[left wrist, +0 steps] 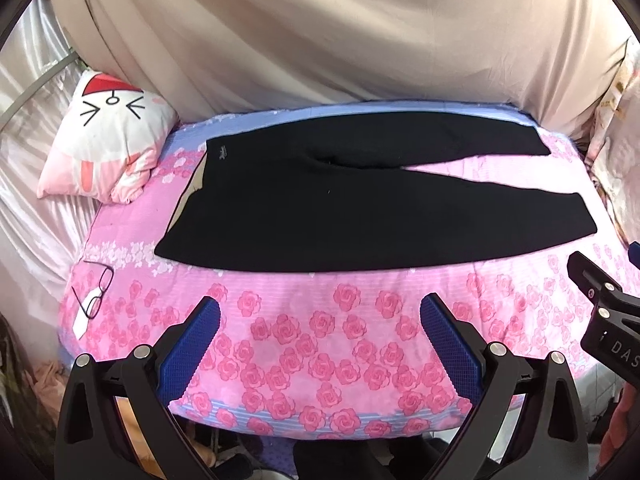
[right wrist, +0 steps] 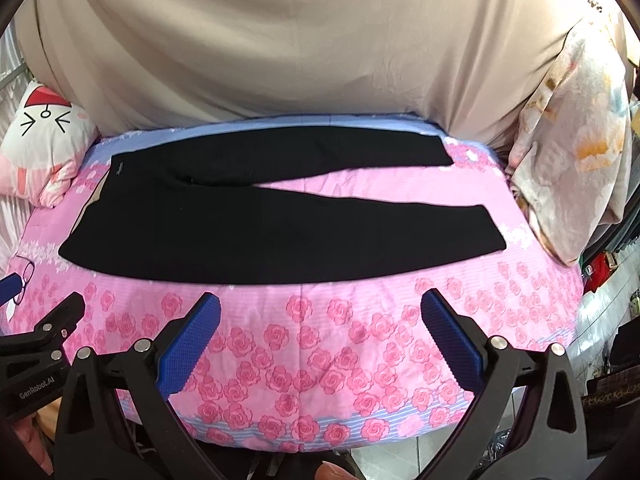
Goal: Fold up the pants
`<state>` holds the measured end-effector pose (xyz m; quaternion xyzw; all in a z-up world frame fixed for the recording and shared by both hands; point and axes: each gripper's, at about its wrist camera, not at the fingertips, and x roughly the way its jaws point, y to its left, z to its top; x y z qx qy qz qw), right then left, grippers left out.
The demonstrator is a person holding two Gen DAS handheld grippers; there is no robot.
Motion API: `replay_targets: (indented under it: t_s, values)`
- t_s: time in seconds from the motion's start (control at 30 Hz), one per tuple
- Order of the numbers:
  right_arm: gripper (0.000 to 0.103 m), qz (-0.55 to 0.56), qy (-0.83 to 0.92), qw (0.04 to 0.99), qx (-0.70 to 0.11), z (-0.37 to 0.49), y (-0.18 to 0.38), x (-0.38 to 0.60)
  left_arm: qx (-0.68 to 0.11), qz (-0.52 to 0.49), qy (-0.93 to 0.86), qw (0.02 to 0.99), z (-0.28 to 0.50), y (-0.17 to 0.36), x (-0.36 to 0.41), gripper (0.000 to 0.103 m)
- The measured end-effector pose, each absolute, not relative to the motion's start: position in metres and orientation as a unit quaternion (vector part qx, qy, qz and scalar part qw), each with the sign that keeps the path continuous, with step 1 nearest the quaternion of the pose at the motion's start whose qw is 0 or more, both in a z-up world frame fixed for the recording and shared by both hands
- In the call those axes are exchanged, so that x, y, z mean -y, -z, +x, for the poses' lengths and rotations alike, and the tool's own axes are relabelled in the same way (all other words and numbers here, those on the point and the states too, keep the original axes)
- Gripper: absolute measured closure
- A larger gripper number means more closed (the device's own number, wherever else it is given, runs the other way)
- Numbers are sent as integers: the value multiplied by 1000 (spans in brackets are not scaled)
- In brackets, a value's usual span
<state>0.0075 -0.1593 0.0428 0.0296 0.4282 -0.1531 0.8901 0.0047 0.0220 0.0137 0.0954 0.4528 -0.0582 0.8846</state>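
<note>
Left claw (left wrist: 320, 332) agape, empty; right claw (right wrist: 320, 332) likewise

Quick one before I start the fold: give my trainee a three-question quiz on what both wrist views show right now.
1. True or false: the black pants already lie folded in half on the pink rose bedspread.
2. Multiple choice: the glasses lie A) on the pants, B) on the bedspread past the waistband end, C) on the cat-face pillow.
3. Fill in: the jaws of the left gripper and the right gripper stand ____, holding nothing.

Key
1. False: they are spread flat, legs apart in a V, waistband towards the pillow.
2. B
3. open
</note>
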Motion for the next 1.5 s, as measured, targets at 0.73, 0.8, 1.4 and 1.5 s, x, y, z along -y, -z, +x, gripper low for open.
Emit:
replay_targets:
  t_s: [0.73,0.8,1.4,1.5]
  values:
    - [5,31,152,898,-411,8,-58,163,-443,97,61,889,9,-34,-14,5]
    - [5,30,150,899,-411,8,-59,162,-443,96,61,889,10,-35,-16,5]
    - [5,29,146,900,-410,8,-59,158,-443,96,60,889,10,-36,-19,5]
    - [5,30,147,899,-411,9,-58,158,-443,96,61,889,9,-36,-19,5]
